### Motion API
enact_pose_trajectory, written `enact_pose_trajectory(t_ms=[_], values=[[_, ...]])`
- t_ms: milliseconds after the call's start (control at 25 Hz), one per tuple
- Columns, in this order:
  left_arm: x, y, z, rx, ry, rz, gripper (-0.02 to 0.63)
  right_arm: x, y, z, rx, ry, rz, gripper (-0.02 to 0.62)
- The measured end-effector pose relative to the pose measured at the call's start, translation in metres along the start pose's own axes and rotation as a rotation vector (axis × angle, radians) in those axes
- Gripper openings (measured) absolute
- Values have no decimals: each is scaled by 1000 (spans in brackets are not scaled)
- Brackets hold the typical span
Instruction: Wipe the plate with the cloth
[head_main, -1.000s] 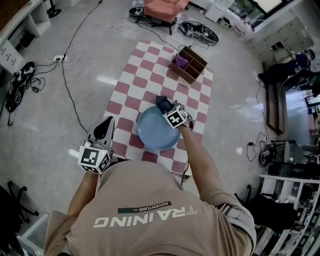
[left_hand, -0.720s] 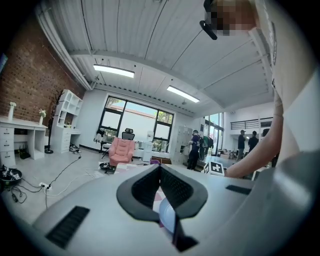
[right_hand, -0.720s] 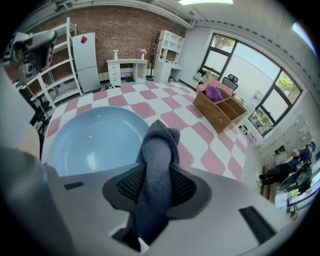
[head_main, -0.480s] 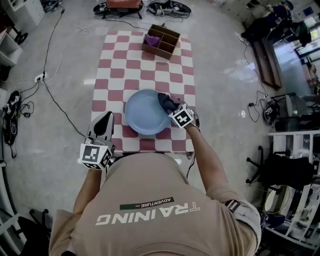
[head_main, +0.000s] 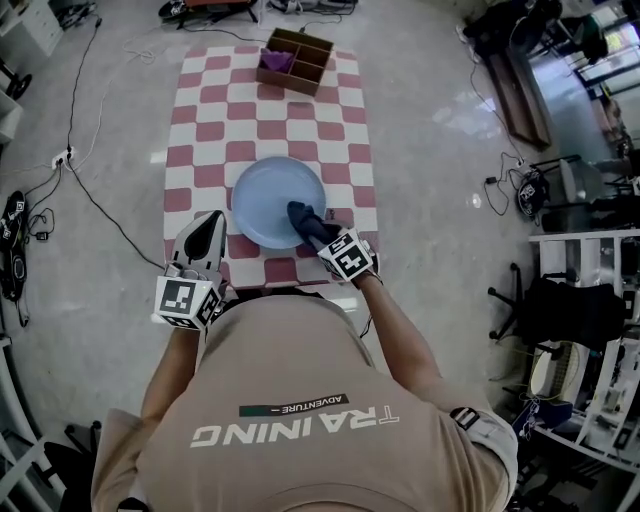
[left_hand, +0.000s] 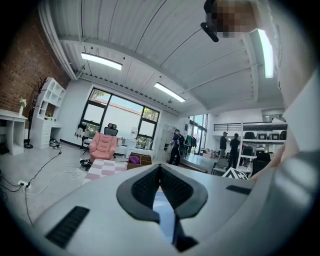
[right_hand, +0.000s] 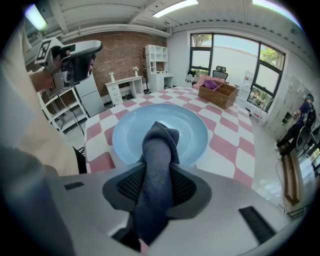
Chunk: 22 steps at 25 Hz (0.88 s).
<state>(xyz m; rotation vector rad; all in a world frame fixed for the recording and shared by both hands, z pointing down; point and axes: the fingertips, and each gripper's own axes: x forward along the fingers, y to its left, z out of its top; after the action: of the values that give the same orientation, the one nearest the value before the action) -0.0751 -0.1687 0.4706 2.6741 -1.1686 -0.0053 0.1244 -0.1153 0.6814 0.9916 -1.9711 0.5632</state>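
A light blue plate (head_main: 270, 195) lies on the red-and-white checkered table (head_main: 270, 110). My right gripper (head_main: 322, 238) is shut on a dark blue cloth (head_main: 305, 222), which lies against the plate's near right part. In the right gripper view the cloth (right_hand: 160, 150) runs up between the pads of that gripper (right_hand: 160, 172) and folds over onto the plate (right_hand: 192, 130). My left gripper (head_main: 211, 224) hovers by the table's near left edge, left of the plate, touching nothing. In its own view the left gripper (left_hand: 160, 170) has its pads together with nothing between them.
A wooden divided box (head_main: 293, 58) holding a purple cloth stands at the table's far end, also seen in the right gripper view (right_hand: 217, 93). Cables (head_main: 80, 130) trail over the floor at left. Shelves and gear (head_main: 580, 300) stand to the right.
The right gripper has dragged the cloth from the plate's far right rim round to its near right part. The left gripper has shifted only slightly beside the table.
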Motion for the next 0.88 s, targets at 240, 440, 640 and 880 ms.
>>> enact_pose_trajectory(t_ms=[240, 440, 640, 880], values=[[-7, 3, -1, -5, -19, 35, 12, 14, 54, 15, -44, -22, 105, 135], [-26, 14, 1, 3, -30, 95, 12, 36, 95, 50, -165, -48, 200, 135], [-52, 33, -2, -5, -34, 181, 12, 61, 120, 86, -282, -43, 262, 135], [-75, 51, -3, -17, -50, 258, 12, 76, 122, 106, -325, -32, 277, 135]])
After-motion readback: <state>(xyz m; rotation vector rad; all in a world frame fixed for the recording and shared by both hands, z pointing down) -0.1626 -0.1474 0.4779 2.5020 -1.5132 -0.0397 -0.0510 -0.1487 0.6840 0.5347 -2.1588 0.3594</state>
